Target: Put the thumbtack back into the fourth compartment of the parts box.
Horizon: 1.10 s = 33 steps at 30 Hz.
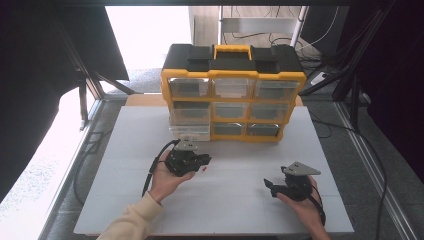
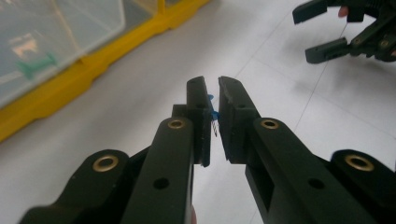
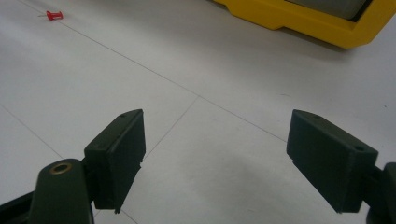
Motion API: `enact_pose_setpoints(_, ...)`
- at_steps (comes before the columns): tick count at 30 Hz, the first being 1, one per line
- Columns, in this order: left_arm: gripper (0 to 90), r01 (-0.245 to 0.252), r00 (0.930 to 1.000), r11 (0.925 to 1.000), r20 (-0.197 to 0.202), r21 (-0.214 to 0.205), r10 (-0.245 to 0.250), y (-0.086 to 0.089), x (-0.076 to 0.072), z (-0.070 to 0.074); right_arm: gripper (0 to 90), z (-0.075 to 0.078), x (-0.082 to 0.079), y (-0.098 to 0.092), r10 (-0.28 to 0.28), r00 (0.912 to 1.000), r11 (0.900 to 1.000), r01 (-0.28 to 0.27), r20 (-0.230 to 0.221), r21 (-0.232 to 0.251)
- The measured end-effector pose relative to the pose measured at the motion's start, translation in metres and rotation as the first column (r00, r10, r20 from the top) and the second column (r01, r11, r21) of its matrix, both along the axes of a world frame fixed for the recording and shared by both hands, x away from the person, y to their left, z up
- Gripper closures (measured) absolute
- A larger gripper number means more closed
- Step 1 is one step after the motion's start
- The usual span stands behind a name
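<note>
Between left tongs [image 2: 212, 100], half-hidden blue pushpin [image 2: 211, 110]

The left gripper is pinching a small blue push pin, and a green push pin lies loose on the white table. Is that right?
Nearly. The loose push pin on the white table is red, not green, as the right gripper view shows. The left gripper is indeed pinching a small blue push pin.

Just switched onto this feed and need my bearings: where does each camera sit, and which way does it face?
High view: above the person's side, looking forward and down at the organizer; forearms, both hands.
Left gripper view: on the left gripper, jaws pinching a blue pushpin, facing the right gripper.
Right gripper view: on the right gripper, jaws apart, facing the table.
Shared: red pushpin, yellow organizer.
</note>
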<state>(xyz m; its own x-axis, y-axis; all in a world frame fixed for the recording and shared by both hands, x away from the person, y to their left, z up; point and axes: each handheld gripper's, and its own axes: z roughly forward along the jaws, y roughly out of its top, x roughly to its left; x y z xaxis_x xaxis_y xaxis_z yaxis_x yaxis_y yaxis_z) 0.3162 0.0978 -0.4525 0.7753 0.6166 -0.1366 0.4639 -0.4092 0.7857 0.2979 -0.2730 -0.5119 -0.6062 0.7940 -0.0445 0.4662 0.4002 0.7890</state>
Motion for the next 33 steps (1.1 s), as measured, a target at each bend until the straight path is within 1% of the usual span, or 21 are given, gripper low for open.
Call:
enact_pose_setpoints(5,83.2,-0.011,0.9998,0.9996,0.019,-0.026,0.011,0.007,0.0,0.014,20.0,0.0,0.0,0.0,0.003,1.0,1.0,-0.003,0.003,-0.002)
enact_pose_setpoints(7,83.2,-0.013,0.9996,0.9992,0.026,-0.038,0.014,0.009,0.0,0.019,20.0,0.001,0.0,0.0,0.001,1.0,1.0,-0.001,0.001,0.004)
enact_pose_setpoints(18,83.1,-0.028,0.9964,0.9965,0.078,-0.079,0.034,0.018,0.001,0.049,20.0,0.002,0.0,-0.001,-0.005,1.0,1.0,0.005,0.004,0.003)
enact_pose_setpoints(21,83.2,-0.033,0.9948,0.9959,0.093,-0.084,0.041,0.021,0.003,0.058,20.0,0.002,0.0,-0.001,-0.005,1.0,1.0,0.005,0.005,0.005)
enact_pose_setpoints(27,83.2,-0.045,0.992,0.9953,0.114,-0.086,0.054,0.024,0.008,0.071,19.9,0.002,0.0,-0.001,-0.008,1.0,1.0,0.008,0.005,0.004)
enact_pose_setpoints(33,83.1,-0.065,0.9906,0.9948,0.116,-0.079,0.074,0.027,0.016,0.079,19.9,0.002,0.0,-0.001,-0.008,1.0,1.0,0.008,0.004,0.005)
